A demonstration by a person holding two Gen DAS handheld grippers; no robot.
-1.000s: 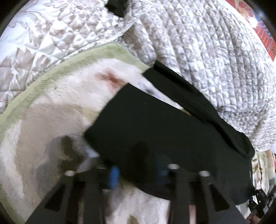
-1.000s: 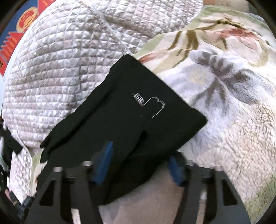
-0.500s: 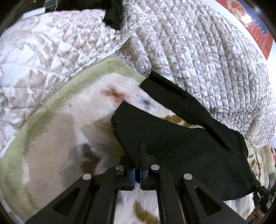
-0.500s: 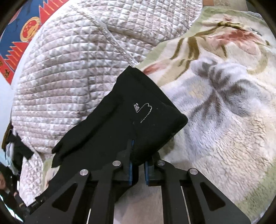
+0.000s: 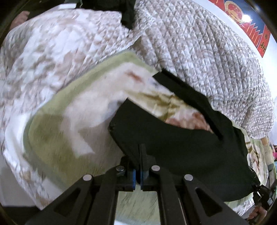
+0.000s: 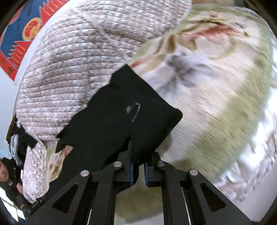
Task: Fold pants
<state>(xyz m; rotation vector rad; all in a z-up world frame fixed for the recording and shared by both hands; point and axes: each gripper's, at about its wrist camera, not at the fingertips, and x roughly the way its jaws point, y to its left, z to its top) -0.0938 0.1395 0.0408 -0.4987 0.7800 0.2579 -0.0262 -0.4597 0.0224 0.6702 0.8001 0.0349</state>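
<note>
Black pants (image 5: 181,147) lie across a fluffy floral blanket (image 5: 72,110) on a bed. My left gripper (image 5: 138,178) is shut on one corner of the pants' near edge, and the cloth rises from the blanket there. In the right wrist view the same pants (image 6: 110,121) show a small white stitched logo. My right gripper (image 6: 138,173) is shut on the opposite near corner, with the fabric bunched between the blue pads. A far leg (image 5: 190,97) still rests against the quilt.
A grey-white quilted duvet (image 5: 199,48) is heaped behind the pants. A dark garment (image 5: 128,12) lies on it at the top. A red and blue wall hanging (image 6: 22,34) is on the wall. A person (image 6: 8,180) sits at the far left.
Both grippers went from open around the pants' edge to shut on it. They have pulled back and lifted slightly, dragging the near edge and baring more blanket behind it.
</note>
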